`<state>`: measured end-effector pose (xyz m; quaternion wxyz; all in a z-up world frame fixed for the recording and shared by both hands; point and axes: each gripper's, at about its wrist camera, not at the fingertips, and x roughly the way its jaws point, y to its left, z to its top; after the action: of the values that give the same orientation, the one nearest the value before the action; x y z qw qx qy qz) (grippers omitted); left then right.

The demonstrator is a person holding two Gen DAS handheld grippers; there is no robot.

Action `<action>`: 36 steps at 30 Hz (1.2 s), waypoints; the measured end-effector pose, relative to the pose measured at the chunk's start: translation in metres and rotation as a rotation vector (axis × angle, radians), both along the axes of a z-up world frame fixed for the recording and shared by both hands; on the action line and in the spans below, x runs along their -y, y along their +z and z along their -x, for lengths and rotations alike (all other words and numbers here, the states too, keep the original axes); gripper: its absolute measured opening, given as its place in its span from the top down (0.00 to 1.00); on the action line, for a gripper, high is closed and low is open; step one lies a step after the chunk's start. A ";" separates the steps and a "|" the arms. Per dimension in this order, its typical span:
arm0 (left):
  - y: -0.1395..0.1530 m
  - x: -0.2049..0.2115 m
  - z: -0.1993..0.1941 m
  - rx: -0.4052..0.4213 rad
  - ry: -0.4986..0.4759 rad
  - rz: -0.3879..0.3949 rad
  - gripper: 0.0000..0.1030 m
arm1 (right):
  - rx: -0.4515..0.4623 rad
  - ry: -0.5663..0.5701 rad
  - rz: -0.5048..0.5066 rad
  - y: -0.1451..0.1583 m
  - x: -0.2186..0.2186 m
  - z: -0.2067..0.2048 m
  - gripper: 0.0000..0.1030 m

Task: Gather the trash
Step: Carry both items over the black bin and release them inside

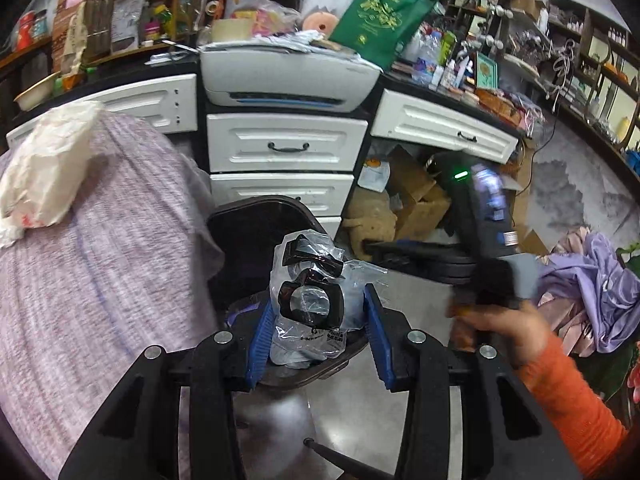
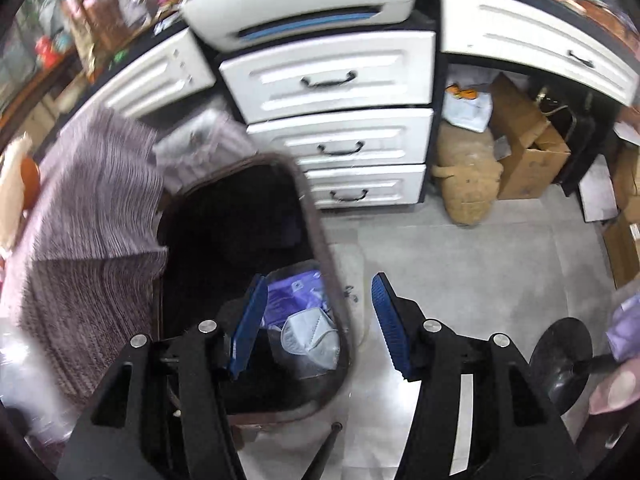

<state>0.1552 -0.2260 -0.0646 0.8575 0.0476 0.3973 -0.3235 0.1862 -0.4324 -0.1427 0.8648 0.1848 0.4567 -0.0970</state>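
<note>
My left gripper [image 1: 318, 314] is open, its blue pads on either side of a clear plastic bag holding black parts [image 1: 310, 300], which is over the dark trash bin [image 1: 244, 224]; whether the pads touch the bag I cannot tell. My right gripper [image 2: 320, 320] is open and empty above the same bin's rim [image 2: 320, 224]. Inside the bin lie a grey face mask [image 2: 310, 336] and a purple wrapper [image 2: 294, 290]. The right gripper's body [image 1: 486, 216] shows in the left wrist view, held by a hand in an orange sleeve.
A purple knitted cloth [image 1: 100, 260] covers a surface left of the bin, with a white crumpled bag [image 1: 44, 172] on it. White drawers [image 2: 340, 136] and a printer [image 1: 288, 76] stand behind. Cardboard boxes [image 2: 524, 148] sit under the desk. Purple fabric [image 1: 596, 292] lies right.
</note>
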 end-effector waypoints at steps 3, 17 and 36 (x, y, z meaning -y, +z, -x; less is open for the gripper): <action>-0.006 0.017 -0.003 0.000 -0.021 -0.023 0.59 | 0.030 -0.034 -0.002 0.010 0.009 0.015 0.47; -0.040 0.055 -0.025 -0.034 -0.023 -0.127 0.59 | 0.065 -0.081 -0.018 0.019 0.030 0.032 0.47; -0.017 0.049 -0.010 0.000 -0.021 -0.015 0.06 | 0.083 -0.099 -0.026 0.023 0.034 0.034 0.46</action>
<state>0.1647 -0.2755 -0.0811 0.8536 0.0581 0.3993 -0.3295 0.1526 -0.4660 -0.1202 0.8746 0.2223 0.4120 -0.1262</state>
